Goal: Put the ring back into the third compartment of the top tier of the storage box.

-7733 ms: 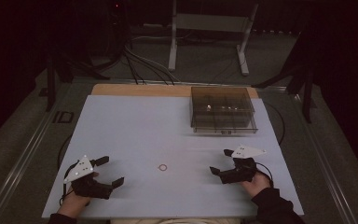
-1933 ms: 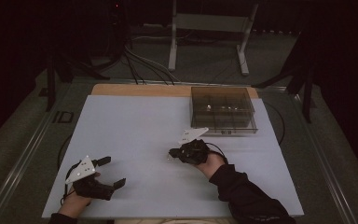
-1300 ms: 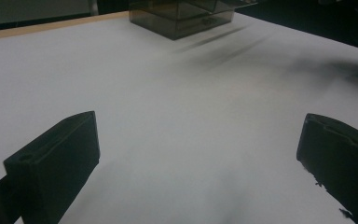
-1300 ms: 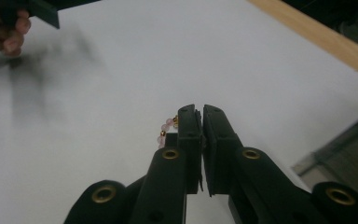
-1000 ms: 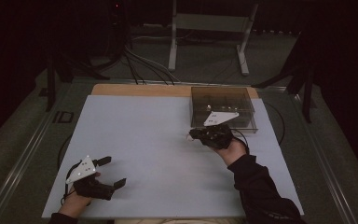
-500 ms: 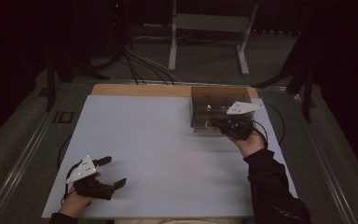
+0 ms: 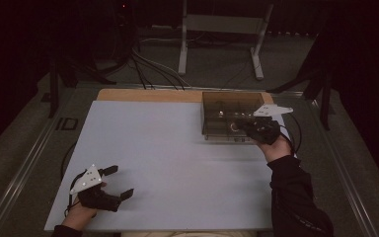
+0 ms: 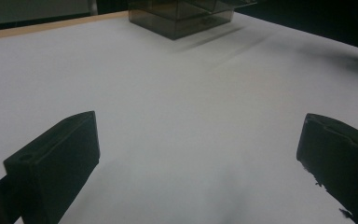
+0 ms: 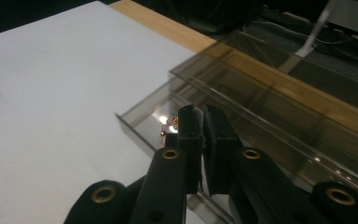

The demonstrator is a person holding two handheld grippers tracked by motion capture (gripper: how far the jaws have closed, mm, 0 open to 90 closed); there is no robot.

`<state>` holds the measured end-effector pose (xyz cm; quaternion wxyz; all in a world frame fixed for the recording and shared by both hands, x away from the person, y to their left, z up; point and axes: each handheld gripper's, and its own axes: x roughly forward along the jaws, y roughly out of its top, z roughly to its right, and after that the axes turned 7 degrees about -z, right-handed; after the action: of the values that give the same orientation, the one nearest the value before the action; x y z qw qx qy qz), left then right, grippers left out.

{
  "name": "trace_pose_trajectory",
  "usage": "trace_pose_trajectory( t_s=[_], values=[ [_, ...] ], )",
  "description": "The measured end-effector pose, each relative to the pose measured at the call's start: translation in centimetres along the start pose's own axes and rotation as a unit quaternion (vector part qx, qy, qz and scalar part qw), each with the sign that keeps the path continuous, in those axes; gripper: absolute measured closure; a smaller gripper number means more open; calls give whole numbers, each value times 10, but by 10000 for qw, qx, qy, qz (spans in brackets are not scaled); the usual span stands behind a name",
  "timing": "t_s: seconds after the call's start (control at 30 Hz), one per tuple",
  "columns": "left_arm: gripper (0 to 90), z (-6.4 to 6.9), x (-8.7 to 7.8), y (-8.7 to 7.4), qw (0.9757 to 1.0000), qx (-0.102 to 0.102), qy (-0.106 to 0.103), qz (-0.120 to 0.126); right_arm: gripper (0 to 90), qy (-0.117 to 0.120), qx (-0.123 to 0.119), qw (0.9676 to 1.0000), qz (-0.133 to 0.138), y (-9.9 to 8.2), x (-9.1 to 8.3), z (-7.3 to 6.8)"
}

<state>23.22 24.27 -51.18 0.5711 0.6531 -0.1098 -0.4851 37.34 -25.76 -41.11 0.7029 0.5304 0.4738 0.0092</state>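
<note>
One "ID" marking [image 7: 66,123] beside white table [image 7: 168,158], smoky plastic box [image 7: 227,106].

You are wearing a dark long sleeve [image 7: 296,197] on your right arm. Your right gripper [image 9: 204,122] is showing black jaws with brass-ringed screw holes; both grippers are carrying grey three-cornered plates and trailing black cables.

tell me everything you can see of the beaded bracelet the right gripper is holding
The beaded bracelet is a small string of pale pink round beads with a gold-coloured bead among them. A short curve of it shows beside the shut jaws of the right gripper, which pinch it. It hangs above the open drawer of the smoky clear plastic box; its remainder is hidden behind the jaws.
</note>
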Motion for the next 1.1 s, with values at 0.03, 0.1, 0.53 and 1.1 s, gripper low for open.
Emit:
trace_pose_trajectory(
  t_s=[0.03,0.1,0.53,1.1],
  values=[
    [0,0,0,0,10000,1,1,-2,868,-18,30,10000,7,-1,-1,3],
    [0,0,0,0,10000,-2,-2,-1,868,-115,107,9999,2,-4,-4,9],
    [0,0,0,0,10000,2,-4,-3,867,-443,467,9979,-78,-18,-11,35],
    [0,0,0,0,10000,0,0,2,867,-657,697,9950,-268,-32,-8,52]
  ],
)
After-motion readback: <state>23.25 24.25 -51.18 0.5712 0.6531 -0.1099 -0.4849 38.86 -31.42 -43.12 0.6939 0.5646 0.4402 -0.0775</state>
